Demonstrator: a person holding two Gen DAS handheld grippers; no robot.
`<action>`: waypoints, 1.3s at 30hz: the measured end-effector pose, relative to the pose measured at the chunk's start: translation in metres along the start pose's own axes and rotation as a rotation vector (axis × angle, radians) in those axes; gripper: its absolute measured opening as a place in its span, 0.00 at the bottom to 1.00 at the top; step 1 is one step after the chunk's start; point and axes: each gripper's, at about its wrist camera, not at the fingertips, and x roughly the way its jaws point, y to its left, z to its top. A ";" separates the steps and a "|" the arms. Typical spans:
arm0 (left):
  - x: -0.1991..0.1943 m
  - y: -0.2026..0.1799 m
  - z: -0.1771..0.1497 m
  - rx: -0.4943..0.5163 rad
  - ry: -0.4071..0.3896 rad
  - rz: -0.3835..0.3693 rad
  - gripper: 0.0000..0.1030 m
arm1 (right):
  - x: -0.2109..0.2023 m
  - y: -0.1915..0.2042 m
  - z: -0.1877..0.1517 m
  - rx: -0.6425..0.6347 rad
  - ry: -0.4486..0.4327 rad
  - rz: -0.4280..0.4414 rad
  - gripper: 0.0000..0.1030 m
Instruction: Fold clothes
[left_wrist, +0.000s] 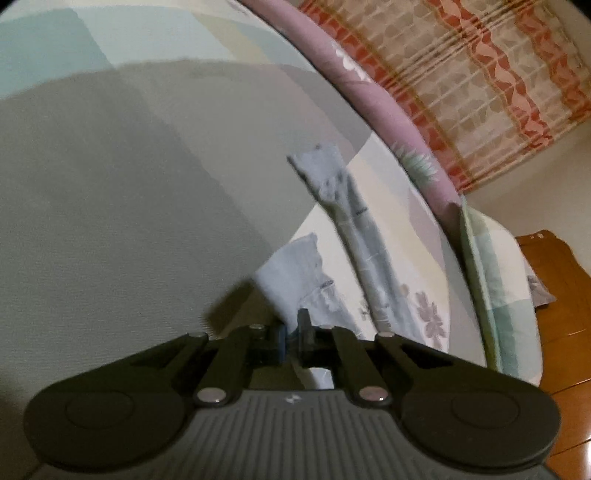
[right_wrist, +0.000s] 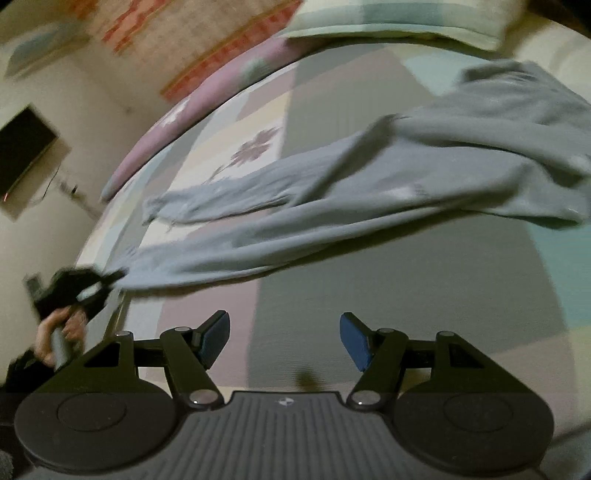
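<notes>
Pinching just a hem corner of the grey garment (right_wrist: 332, 206) in your left gripper (left_wrist: 293, 334), its edge could slip free while your right gripper (right_wrist: 284, 341), jaws apart, hangs empty at six o'clock.

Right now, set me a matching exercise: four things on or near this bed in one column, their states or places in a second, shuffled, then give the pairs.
Things:
1. left tongs
2. right tongs
3. long pale grey-blue garment
4. pink floral bolster

States or places:
A. open, nothing between the blue pads
B. lying along the far edge of the bed
C. shut on a corner of cloth
D. lifted at one end, spread across the patchwork bedsheet

Pairs: 1-C, 2-A, 3-D, 4-B
</notes>
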 end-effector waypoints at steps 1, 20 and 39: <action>-0.011 -0.001 0.002 0.000 0.001 -0.009 0.03 | -0.004 -0.008 0.000 0.020 -0.011 -0.009 0.69; -0.034 0.044 -0.006 -0.088 0.085 0.169 0.04 | -0.059 -0.153 0.002 0.410 -0.385 -0.203 0.63; -0.054 0.033 0.000 -0.014 0.083 0.157 0.05 | -0.092 -0.154 0.017 0.321 -0.476 -0.180 0.02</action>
